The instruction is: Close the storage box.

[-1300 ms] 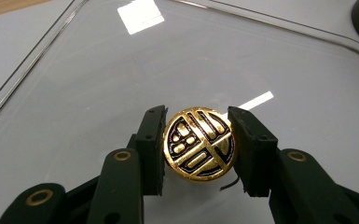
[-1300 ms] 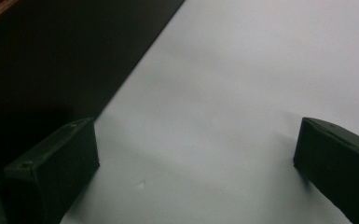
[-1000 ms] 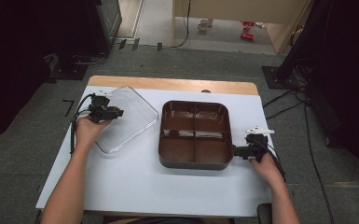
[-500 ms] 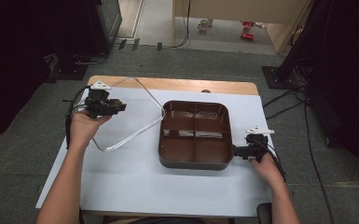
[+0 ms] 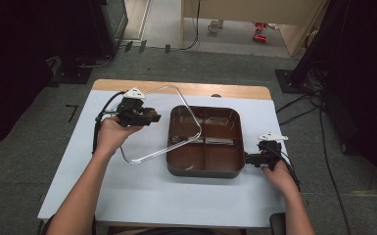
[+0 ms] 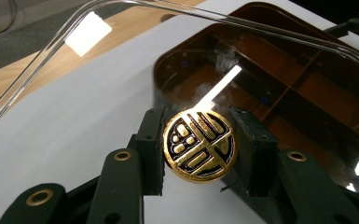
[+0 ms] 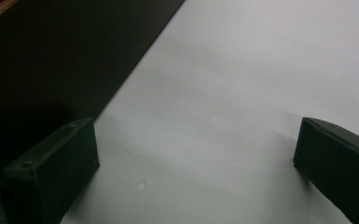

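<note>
A: Lid [image 5: 162, 128]? 
B: Clear, tilting, lifted off the table [image 5: 127, 196]. One edge is hanging over the tray's [image 5: 203, 169] near-left part; the rest is sitting up and left of it, toward the left gripper [image 5: 149, 117].

A: What's holding it? 
B: In the left gripper view, the jaws are closing on a round gold-and-black knob [image 6: 199, 145] on the lid, pads pressing both sides. The left hand [image 5: 108, 134] is carrying the gripper above the table.

A: Tray? 
B: Brown, divided into compartments, sitting mid-table, uncovered. Contents hard to make out, possibly nothing but glare.

A: Right side? 
B: The right gripper [image 5: 248, 158] is lying low just beside the tray's right wall. In its own view the jaws are standing wide apart over white tabletop, gripping nothing; a dark wall [image 7: 51, 60] is running along their left, probably the tray.
</note>
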Tool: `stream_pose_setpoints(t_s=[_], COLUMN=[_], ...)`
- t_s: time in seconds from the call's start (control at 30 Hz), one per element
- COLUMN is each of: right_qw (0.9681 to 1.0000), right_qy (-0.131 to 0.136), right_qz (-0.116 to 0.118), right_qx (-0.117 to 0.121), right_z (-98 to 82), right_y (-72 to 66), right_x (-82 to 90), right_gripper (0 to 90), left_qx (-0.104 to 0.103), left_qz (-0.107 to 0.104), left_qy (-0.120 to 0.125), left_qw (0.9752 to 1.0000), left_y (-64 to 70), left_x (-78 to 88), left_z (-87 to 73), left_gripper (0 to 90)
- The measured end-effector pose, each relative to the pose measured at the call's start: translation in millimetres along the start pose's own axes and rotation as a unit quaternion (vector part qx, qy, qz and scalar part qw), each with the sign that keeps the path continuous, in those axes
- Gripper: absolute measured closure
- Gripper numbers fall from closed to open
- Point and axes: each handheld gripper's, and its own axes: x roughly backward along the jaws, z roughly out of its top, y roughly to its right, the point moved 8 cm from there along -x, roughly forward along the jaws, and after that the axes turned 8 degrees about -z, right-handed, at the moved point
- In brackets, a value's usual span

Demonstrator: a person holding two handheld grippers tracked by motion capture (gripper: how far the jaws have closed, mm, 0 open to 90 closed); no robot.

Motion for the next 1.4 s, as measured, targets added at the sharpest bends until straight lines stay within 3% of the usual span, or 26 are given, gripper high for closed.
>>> stream_pose_setpoints(t_s=[0.1, 0.37, 0.53, 0.9, 1.2, 1.4], right_qw=[1.0000, 1.0000, 1.0000, 1.0000, 1.0000, 1.0000], right_qy=[0.000, 0.001, 0.001, 0.001, 0.001, 0.000], right_qz=[0.000, 0.000, 0.000, 0.000, 0.000, 0.000], right_qx=[0.000, 0.000, 0.000, 0.000, 0.001, 0.000], right_z=[0.1, 0.1, 0.1, 0.0, 0.0, 0.0], right_y=[0.0, 0.1, 0.0, 0.0, 0.1, 0.0], right_x=[0.0, -0.1, -0.1, 0.0, 0.0, 0.0], right_gripper=[0.0, 0.0, 0.0, 0.0, 0.0, 0.0], left_qx=[-0.020, -0.048, -0.072, -0.102, -0.149, -0.154], left_qz=[-0.001, -0.023, -0.036, -0.072, -0.095, -0.113], left_qy=[-0.006, -0.013, -0.017, -0.023, -0.054, -0.076], left_qw=[0.9998, 0.9985, 0.9966, 0.9919, 0.9828, 0.9786], left_y=[8.7, 30.5, 44.9, 70.7, 83.7, 82.4], left_x=[-9.9, -35.0, -49.2, -82.2, -106.8, -120.4], left_z=[4.1, 15.5, 20.0, 29.2, 34.5, 32.1], left_gripper=[59.8, 59.8, 59.8, 59.7, 59.8, 59.7])
